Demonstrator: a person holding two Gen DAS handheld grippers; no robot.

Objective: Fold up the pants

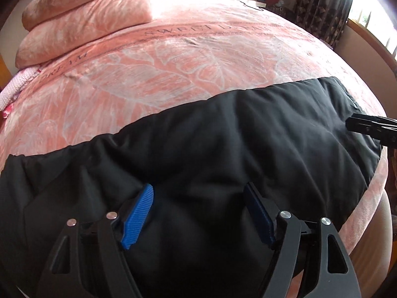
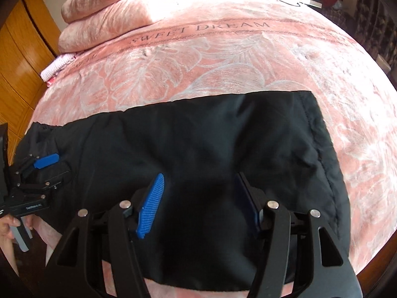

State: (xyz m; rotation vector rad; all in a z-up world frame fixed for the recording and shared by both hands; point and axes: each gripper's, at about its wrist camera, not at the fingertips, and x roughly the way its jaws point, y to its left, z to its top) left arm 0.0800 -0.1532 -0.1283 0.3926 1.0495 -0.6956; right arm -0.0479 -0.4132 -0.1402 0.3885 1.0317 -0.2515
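The black pants [image 2: 203,149] lie flat on the pink bedspread [image 2: 223,69], long axis running left to right across my reach. My right gripper [image 2: 201,203] hangs wide open above the hem end, my left gripper [image 1: 198,213] equally wide over the waist end; each is nearest its own end

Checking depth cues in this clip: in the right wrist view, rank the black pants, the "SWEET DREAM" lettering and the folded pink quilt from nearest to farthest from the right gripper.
1. Black pants, directly under the right gripper.
2. "SWEET DREAM" lettering, mid-bed ahead.
3. Folded pink quilt, far left, at the bed's head.
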